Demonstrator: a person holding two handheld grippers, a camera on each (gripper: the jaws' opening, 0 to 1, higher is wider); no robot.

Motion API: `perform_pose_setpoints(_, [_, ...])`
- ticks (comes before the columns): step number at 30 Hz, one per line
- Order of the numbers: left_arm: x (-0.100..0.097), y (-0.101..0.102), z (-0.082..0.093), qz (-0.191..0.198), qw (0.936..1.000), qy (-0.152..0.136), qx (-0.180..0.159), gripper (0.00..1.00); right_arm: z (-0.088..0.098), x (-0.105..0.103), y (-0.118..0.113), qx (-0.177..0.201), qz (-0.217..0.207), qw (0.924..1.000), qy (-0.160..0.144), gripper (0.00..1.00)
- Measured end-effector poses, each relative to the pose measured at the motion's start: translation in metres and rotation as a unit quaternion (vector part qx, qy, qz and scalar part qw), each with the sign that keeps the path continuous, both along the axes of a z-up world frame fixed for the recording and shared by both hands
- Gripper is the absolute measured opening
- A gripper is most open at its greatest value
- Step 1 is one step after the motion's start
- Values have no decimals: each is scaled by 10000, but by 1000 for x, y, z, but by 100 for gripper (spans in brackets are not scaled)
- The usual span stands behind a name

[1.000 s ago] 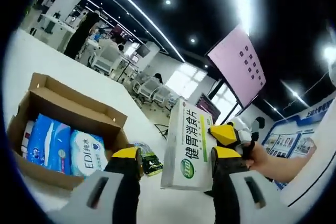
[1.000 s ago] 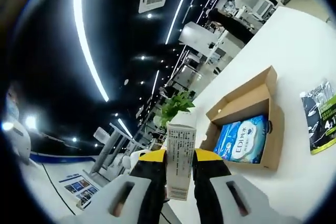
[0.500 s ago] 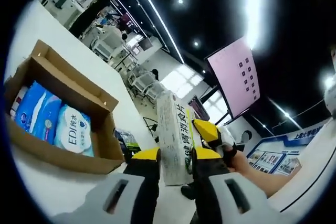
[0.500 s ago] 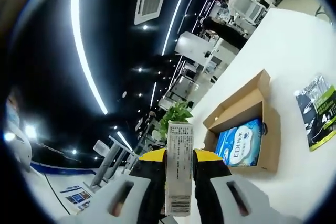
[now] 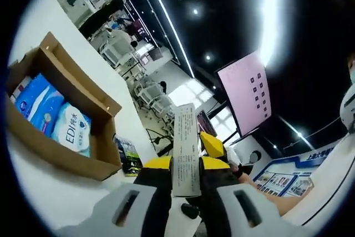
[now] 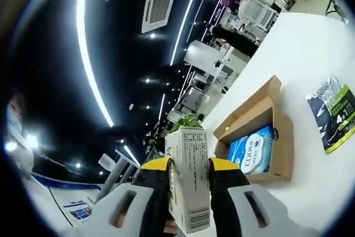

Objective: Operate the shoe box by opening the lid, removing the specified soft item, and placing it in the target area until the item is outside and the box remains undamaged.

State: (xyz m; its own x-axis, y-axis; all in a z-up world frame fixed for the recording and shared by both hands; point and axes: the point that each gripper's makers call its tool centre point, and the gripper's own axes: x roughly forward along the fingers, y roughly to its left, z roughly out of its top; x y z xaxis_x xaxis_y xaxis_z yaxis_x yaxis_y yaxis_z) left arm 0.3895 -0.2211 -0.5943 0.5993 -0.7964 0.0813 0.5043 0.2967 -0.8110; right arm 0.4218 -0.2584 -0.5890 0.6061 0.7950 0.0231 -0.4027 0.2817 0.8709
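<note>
A white-and-green medicine box (image 5: pixel 186 148) stands edge-on between my left gripper's (image 5: pixel 186 173) jaws, which are shut on it. Just behind it shows a yellow fingertip (image 5: pixel 211 145) of the right gripper. In the right gripper view the same medicine box (image 6: pixel 189 184) sits turned between my right gripper's (image 6: pixel 189 165) jaws, which stand open a little wider than the box. The open cardboard shoe box (image 5: pixel 83 84) lies on the white table at left, with blue-and-white soft packs (image 5: pixel 69 131) inside. The shoe box (image 6: pixel 277 137) and a soft pack (image 6: pixel 249 151) also appear at right in the right gripper view.
A green-and-black leaflet (image 5: pixel 128 154) lies on the white table (image 5: pixel 33 192) beside the shoe box; the leaflet (image 6: pixel 333 115) is at the right edge of the right gripper view. A potted plant (image 6: pixel 186 121) stands behind the table. Desks and chairs fill the far room.
My left gripper has closed onto the medicine box, which now looks edge-on. The right gripper's jaws have spread slightly and the box has turned between them.
</note>
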Motion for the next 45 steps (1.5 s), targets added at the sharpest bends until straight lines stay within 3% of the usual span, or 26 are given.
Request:
perform_pose_setpoints(3, [-2,0,-3,-148,9995,179,-230,18,5,-1,1,-27,98,9999,-77,18])
perform_pose_setpoints(6, [-7,-6,-11,-234,9996,74,130,20,5,-1,2,-97,206,9996,-136,16])
perform_pose_setpoints(12, [-17,-16,-16,-483,9986,179,110,21,5,4,5,-22,346,9994,-75,16])
perform_pose_setpoints(16, [-16,-13,-11,-434,9988,138,-179,22,8,4,7,95,492,9987,16,16])
perform_pose_setpoints(22, [-14,-12,-7,-375,9987,198,-274,20,9,3,11,212,515,9984,38,17])
perform_pose_setpoints(26, [-7,-1,5,-110,9989,0,-451,17,13,-1,10,251,477,9985,-33,22])
perform_pose_setpoints(31, [-8,-10,2,-236,9993,-16,-306,17,12,-4,8,63,411,9990,-191,23])
perform_pose_setpoints(36, [-14,-19,-1,-423,9988,17,-250,20,17,-5,5,-57,537,9981,-294,18])
perform_pose_setpoints(39, [-14,-21,-8,-498,9985,171,-168,22,15,-6,9,-252,647,9969,-362,17])
perform_pose_setpoints(45, [-19,-22,-9,-670,9976,114,-100,25,12,-12,17,-224,834,9958,-316,16])
